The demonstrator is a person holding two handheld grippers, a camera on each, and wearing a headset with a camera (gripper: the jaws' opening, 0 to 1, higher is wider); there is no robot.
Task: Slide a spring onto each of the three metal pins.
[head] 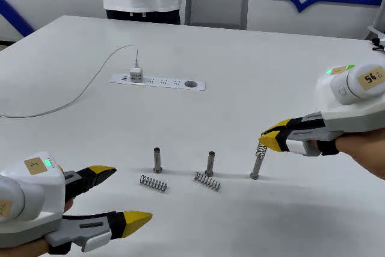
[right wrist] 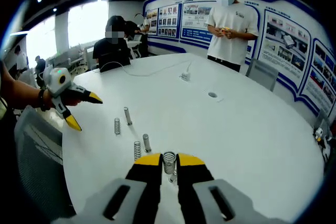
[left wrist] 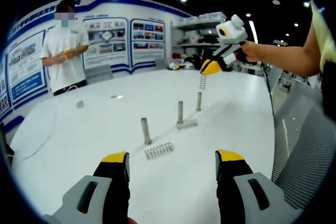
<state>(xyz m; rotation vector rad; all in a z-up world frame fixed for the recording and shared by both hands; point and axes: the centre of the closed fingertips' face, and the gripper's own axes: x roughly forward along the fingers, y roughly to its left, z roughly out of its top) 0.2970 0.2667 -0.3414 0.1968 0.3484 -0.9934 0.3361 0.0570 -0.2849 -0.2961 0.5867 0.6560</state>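
Three metal pins stand upright in a row on the white table: left pin (head: 157, 159), middle pin (head: 210, 163), right pin (head: 257, 164). One loose spring (head: 153, 183) lies in front of the left pin and another loose spring (head: 207, 180) lies in front of the middle pin. My right gripper (head: 269, 141) is shut on a third spring (head: 261, 148), which sits over the top of the right pin. In the right gripper view the held spring (right wrist: 169, 161) is pinched between the yellow tips. My left gripper (head: 129, 195) hangs open at the near left, nothing in it.
A white power strip (head: 157, 82) with a plugged charger (head: 136, 74) and a grey cable lies mid-table behind the pins. A person stands at the far edge beside a grey chair (head: 216, 1). Another person (right wrist: 114, 43) sits at the table.
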